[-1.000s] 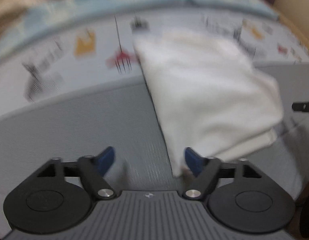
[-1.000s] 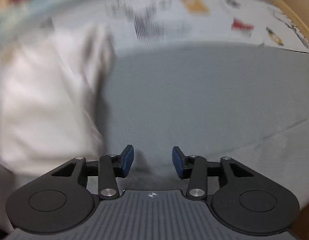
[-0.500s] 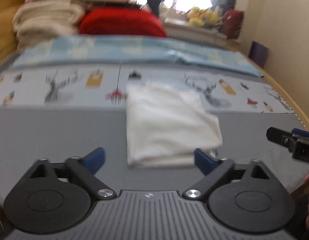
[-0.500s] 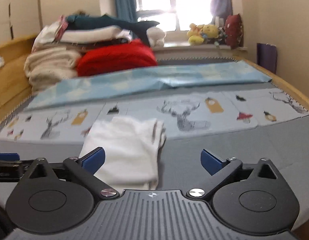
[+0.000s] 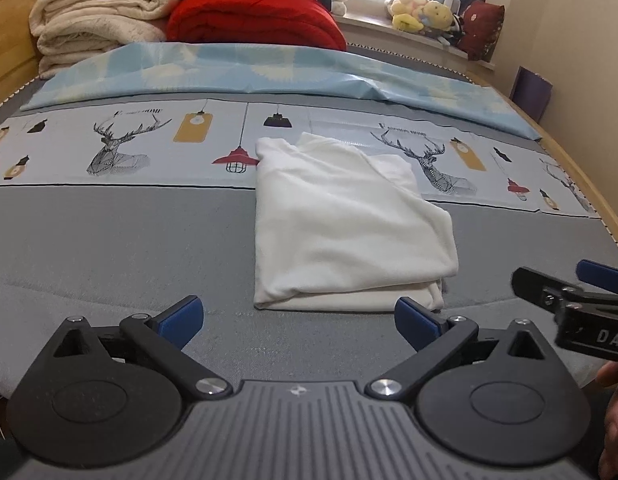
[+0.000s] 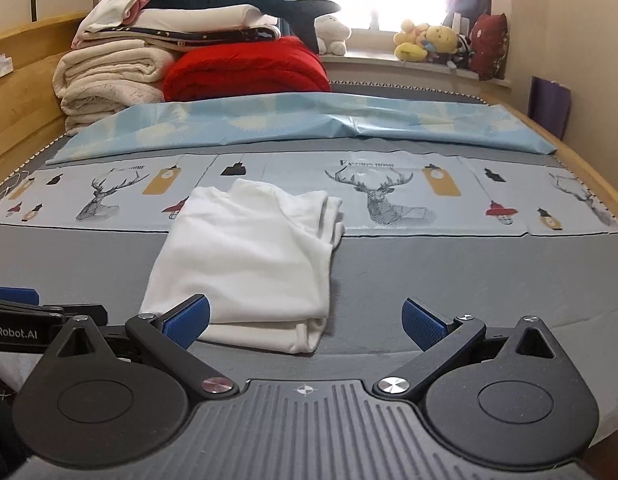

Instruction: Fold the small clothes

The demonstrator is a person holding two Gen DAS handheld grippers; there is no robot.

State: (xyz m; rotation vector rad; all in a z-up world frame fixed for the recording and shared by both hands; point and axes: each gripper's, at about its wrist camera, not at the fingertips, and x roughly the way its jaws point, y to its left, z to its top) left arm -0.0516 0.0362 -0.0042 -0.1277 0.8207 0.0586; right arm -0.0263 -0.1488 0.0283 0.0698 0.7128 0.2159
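White cotton-like fabric, a small folded garment (image 5: 341, 232), lies flat on the grey bed cover (image 5: 109, 248), its far end overlapping the printed deer-pattern strip (image 5: 121, 148). From the right wrist view the same garment (image 6: 249, 264) shows stacked layers at its near and right edges. The left gripper (image 5: 297, 318) is released, jaws spread wide, with nothing between them; it hangs just short of the garment's near edge. The right gripper (image 6: 305, 316) is likewise released and empty, its left pad overlapping the near corner of the cloth in view; whether it touches cannot be told. Judgement: the fold appears complete or close to it. Risk one: the layers at the right edge are uneven, so a nudge from either jaw could slide the top layer and open the fold. Risk two: the grippers sit close together near the garment, and a crossing move could knock one against the other. Risk three: a pinch taking only the upper layer would unfold the stack on lifting. No containers are visible; folded blankets (image 6: 109, 76) are stacked at the head of the bed.
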